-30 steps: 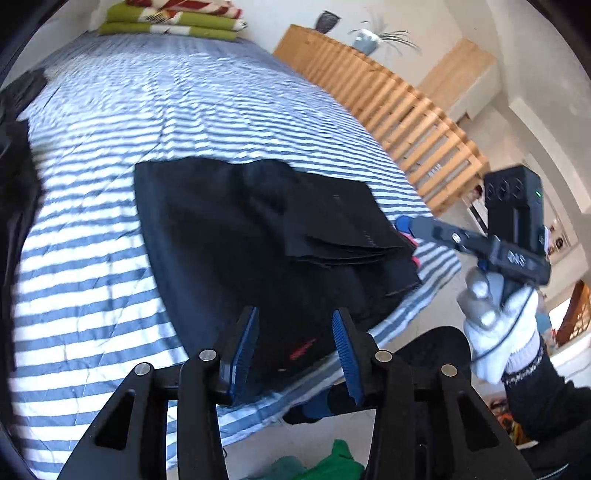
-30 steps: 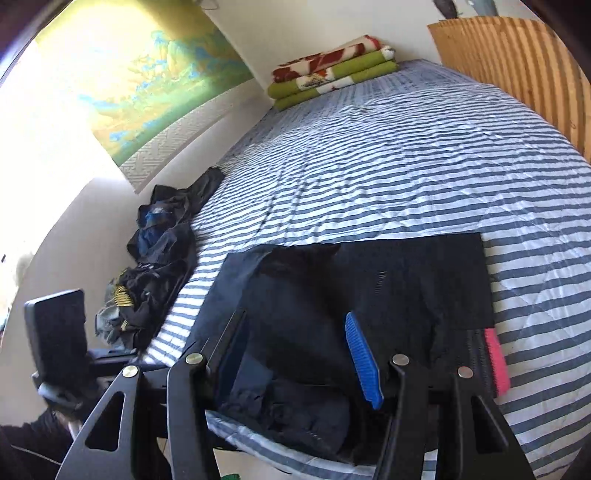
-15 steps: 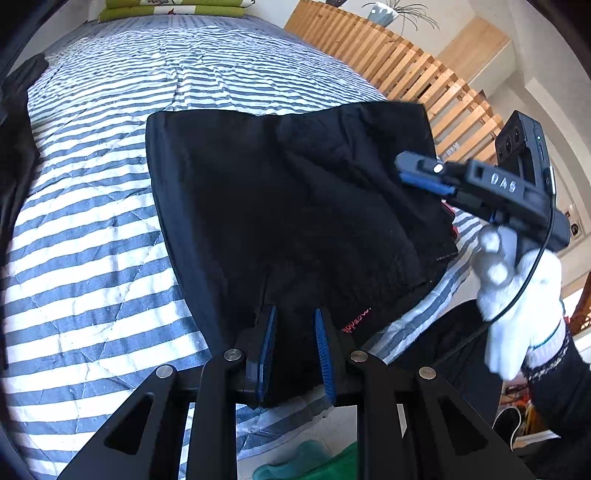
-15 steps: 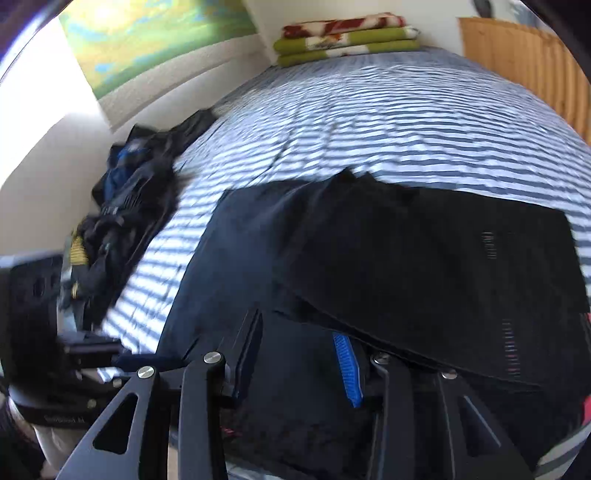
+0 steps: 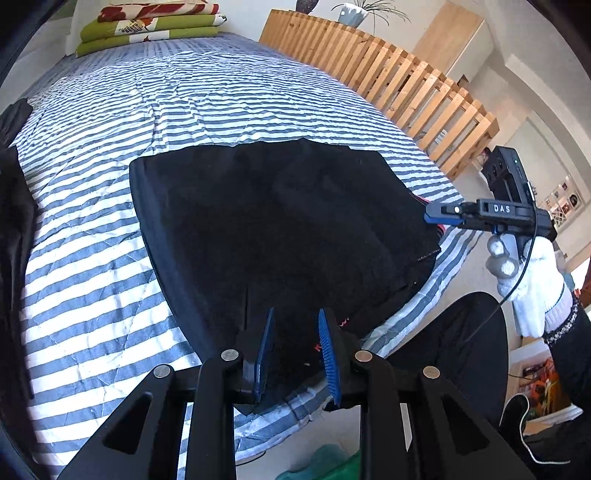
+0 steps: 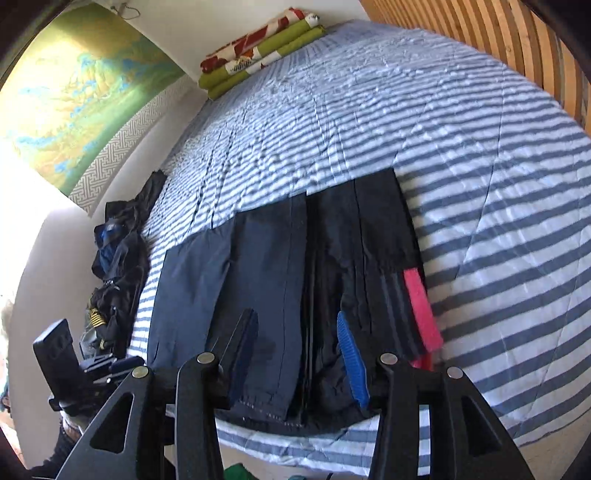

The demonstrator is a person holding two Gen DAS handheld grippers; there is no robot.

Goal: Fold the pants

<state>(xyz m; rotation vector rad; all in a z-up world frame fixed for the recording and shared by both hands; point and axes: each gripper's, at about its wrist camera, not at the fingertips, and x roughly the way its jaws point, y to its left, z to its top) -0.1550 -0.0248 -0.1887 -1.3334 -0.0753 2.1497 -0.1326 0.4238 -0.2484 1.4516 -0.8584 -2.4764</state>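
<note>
The black pants (image 5: 280,229) lie folded into a flat rectangle on the striped bed cover (image 5: 110,192), at the bed's near edge, with a pink waistband strip (image 6: 423,306) showing along one side of the pants. The left gripper (image 5: 295,347) hovers over the near edge of the pants, its blue-padded jaws apart with a gap between them and no cloth pinched. The right gripper (image 6: 295,354) sits low over the pants' near hem, jaws wide apart, fabric visible between them but not clamped. A white-gloved hand (image 5: 535,280) holds the right gripper just beside the pants' waistband corner. Beyond the pants, folded green and red blankets (image 5: 147,26) lie at the bed's far end; a heap of dark clothes (image 6: 118,266) lies beside the pants.
</note>
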